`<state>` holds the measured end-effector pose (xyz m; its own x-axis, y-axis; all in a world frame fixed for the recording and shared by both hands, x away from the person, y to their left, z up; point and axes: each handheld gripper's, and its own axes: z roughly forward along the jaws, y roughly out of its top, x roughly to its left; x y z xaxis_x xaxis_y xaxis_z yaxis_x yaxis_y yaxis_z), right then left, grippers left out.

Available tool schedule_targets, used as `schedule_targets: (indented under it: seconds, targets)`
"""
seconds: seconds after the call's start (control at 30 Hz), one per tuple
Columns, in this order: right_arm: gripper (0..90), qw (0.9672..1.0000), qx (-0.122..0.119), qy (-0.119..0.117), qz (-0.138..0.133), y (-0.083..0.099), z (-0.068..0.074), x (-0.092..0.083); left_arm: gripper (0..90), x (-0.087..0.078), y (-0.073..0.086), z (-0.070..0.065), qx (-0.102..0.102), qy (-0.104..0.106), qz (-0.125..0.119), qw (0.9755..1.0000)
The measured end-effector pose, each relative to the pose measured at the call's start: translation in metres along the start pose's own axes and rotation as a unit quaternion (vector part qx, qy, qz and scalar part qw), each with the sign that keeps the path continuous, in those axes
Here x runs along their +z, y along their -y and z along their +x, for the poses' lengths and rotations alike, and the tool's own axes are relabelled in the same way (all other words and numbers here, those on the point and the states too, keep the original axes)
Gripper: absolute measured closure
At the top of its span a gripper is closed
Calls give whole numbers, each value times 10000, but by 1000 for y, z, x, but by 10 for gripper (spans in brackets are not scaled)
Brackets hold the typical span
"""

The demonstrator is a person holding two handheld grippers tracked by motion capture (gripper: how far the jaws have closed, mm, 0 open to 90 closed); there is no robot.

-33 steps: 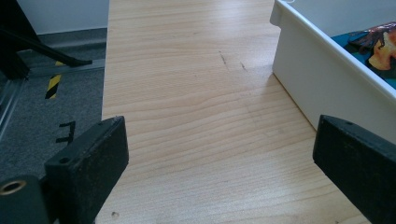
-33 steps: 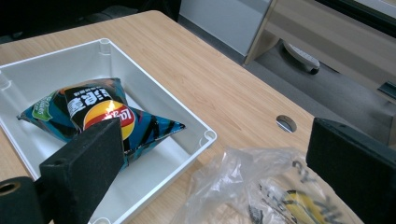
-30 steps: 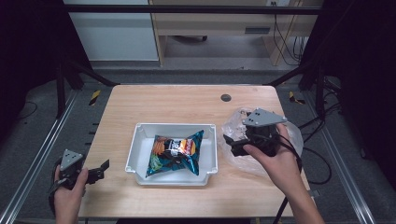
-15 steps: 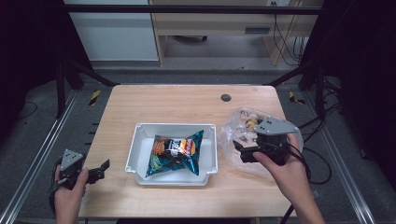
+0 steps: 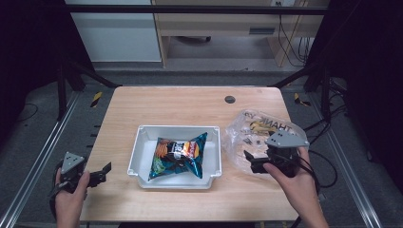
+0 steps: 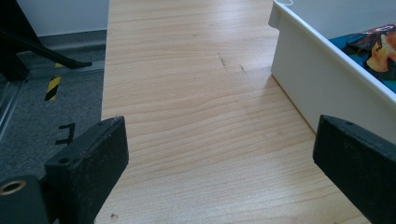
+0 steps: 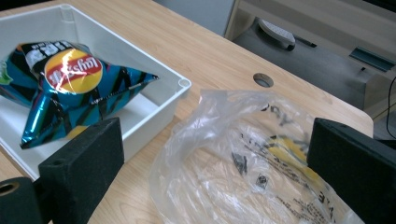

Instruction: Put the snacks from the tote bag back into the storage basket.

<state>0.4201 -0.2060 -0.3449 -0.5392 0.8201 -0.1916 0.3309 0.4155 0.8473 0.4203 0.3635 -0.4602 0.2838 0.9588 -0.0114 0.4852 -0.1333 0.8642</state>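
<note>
Hovering over the clear plastic bag (image 5: 259, 135) at the table's right side, the right gripper (image 5: 250, 161) has its 2 jaws spread wide with nothing between them; the right gripper view shows the crumpled bag (image 7: 243, 158) lying flat on the wooden table (image 5: 180, 107) directly ahead of the jaws. Bag sits just beside the white tray (image 5: 142, 154), apparently clear of its right wall. 1 blue chip packet (image 5: 178, 154) lies inside the tray. Left gripper (image 5: 102, 173) is held at the table's front-left edge, jaws wide, empty, near the tray's left wall (image 6: 303, 88).
</note>
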Motion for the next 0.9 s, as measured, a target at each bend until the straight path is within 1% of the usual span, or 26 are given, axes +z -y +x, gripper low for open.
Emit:
schedule_targets:
  seconds: [0.13,0.43,0.53,0.7,0.9]
  targets:
    - [50,9999,47,99,24,10,0,1,31,0,0,0,-4,8,2,10000]
    - [49,9995,236,206,64,33,2,6,31,0,0,0,2,7,5,10000]
    - [49,9993,279,213,107,40,3,8,31,0,0,0,18,1,-5,10000]
    - [49,9989,395,207,169,53,4,12,31,-1,0,1,-37,-2,-17,10000]
    - [49,9984,447,195,285,65,5,17,31,-1,0,1,-12,3,-2,10000]
